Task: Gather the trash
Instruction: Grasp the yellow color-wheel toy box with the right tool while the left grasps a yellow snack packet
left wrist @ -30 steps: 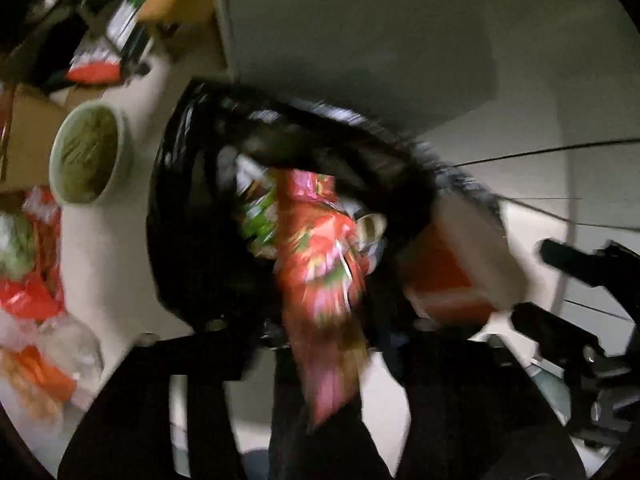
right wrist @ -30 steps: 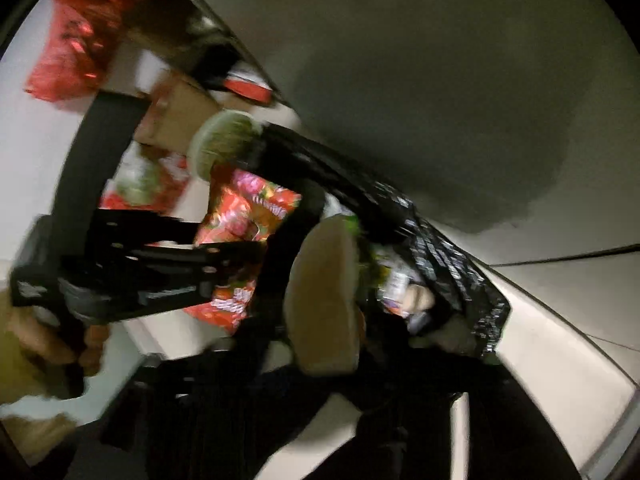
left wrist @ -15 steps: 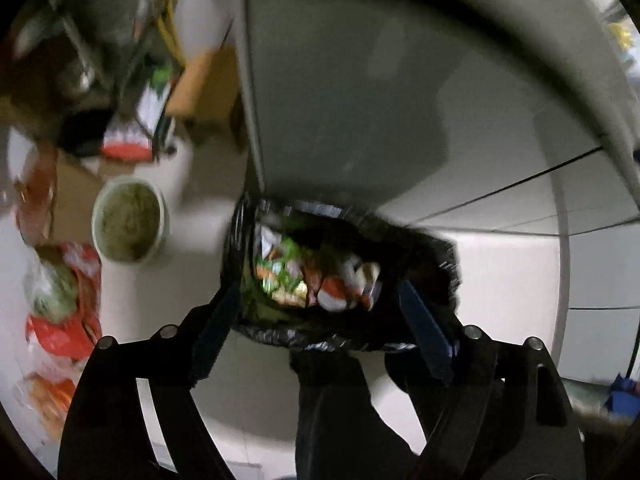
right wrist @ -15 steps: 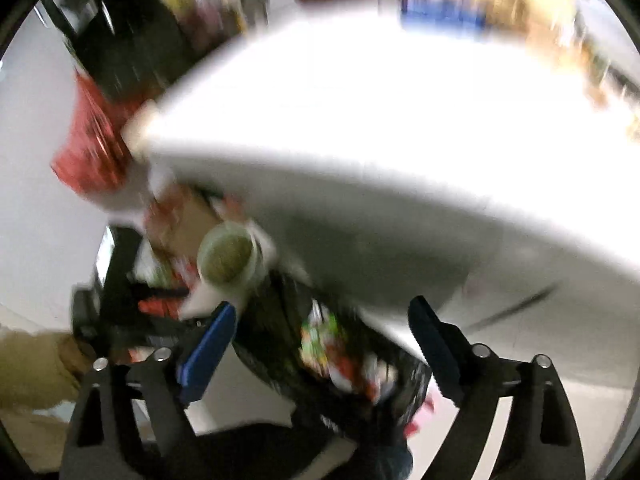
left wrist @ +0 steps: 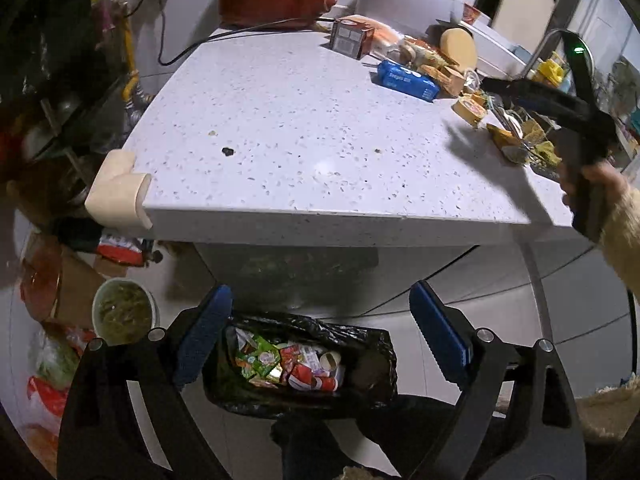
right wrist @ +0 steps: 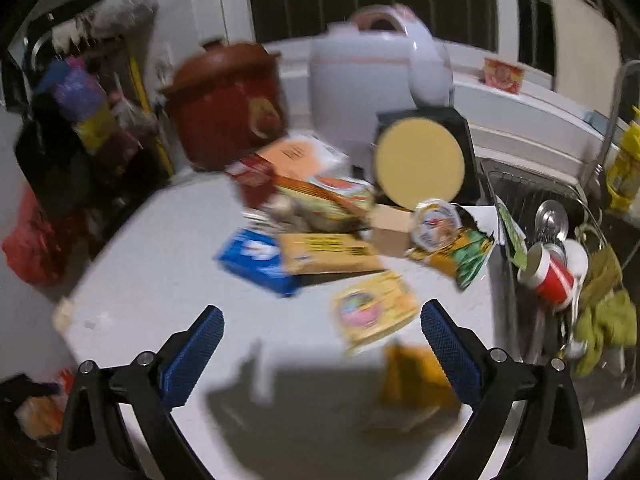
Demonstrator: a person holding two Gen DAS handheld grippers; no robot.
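- Both grippers empty. Left gripper (left wrist: 320, 344) has jaws wide, hanging above the trash bag (left wrist: 300, 364) at bottom centre of the left view.
- Right gripper (right wrist: 322, 352) also has jaws wide, over the counter (right wrist: 160, 272), facing the litter pile.
- Step, I judge: reach for the next wrapper. Nearest is the yellow packet (right wrist: 374, 312), centre-low in the right view; come in flat, pinch one edge, avoid dragging neighbours.
- Orange wrapper (right wrist: 416, 376) sits just below it, blurred.
- Blue pack (right wrist: 258, 260) and green-yellow bag (right wrist: 460, 256) further back.
- Bag is black, open-mouthed, on the floor by the counter, with colourful wrappers and cups inside.
- Right view is motion-blurred; labels unreadable.
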